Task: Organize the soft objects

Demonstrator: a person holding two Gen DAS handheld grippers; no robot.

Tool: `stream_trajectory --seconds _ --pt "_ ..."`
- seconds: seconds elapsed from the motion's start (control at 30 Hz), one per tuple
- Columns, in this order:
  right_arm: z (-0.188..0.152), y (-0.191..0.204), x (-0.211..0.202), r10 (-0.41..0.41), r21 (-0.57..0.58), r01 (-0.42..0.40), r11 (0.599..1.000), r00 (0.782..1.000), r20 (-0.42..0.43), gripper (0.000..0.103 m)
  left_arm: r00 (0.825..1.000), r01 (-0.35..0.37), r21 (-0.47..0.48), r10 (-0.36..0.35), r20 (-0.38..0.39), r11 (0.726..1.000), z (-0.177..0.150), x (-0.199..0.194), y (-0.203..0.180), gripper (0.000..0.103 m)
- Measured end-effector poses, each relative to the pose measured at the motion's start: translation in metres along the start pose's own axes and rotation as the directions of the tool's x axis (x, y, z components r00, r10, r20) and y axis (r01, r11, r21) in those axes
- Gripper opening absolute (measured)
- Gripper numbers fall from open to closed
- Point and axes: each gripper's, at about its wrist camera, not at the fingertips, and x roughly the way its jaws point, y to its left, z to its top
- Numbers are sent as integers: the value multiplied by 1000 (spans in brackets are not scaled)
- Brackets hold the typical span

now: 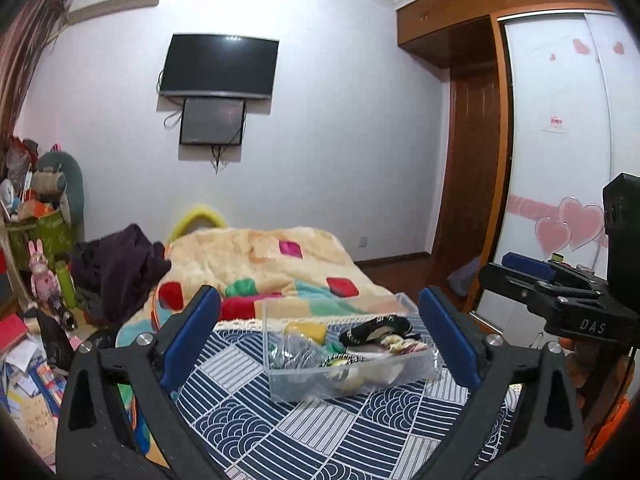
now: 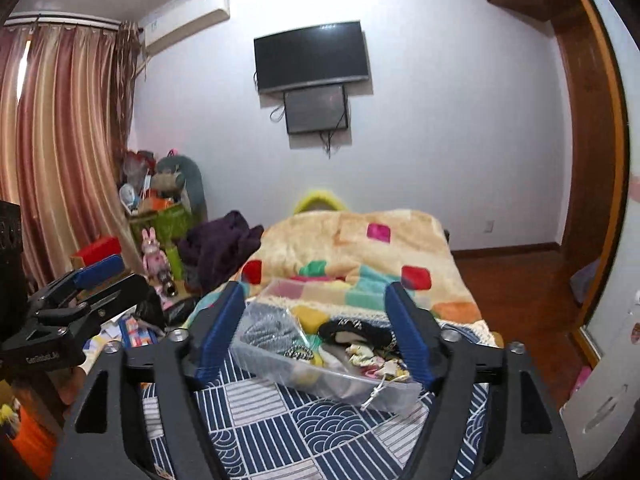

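Note:
A clear plastic box [image 1: 416, 370] sits on the blue patterned sheet [image 1: 320, 432] of the bed. It holds several soft items: a black knitted piece [image 1: 376, 328], a yellow piece [image 1: 306, 330], a grey bundle [image 1: 290, 354] and pale socks. My left gripper [image 1: 320, 328] is open and empty, held above the bed with the box between its fingers in view. My right gripper [image 2: 316, 324] is open and empty, facing the same box [image 2: 276, 362]. The black piece [image 2: 356, 330] lies near its right finger. Each gripper shows at the edge of the other view.
A fluffy cream blanket [image 1: 256, 256] with coloured patches covers the far half of the bed. A dark purple garment [image 1: 124, 268] lies at its left. Clutter, boxes and a pink toy rabbit [image 1: 42, 276] fill the left floor. A wardrobe [image 1: 560, 140] stands right. A TV [image 1: 220, 66] hangs ahead.

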Motion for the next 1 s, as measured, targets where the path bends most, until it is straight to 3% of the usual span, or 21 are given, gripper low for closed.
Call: stream_trajectory --seconds 0.3,1.0 --pt "-5 5 -15 -27 -4 27 1000 998 55 101 1000 6 -2 -6 22 1000 4 -8 -5 103" --pt "-8 7 -21 -35 -15 36 999 997 74 102 1000 -4 4 3 25 1000 3 -9 -6 103"
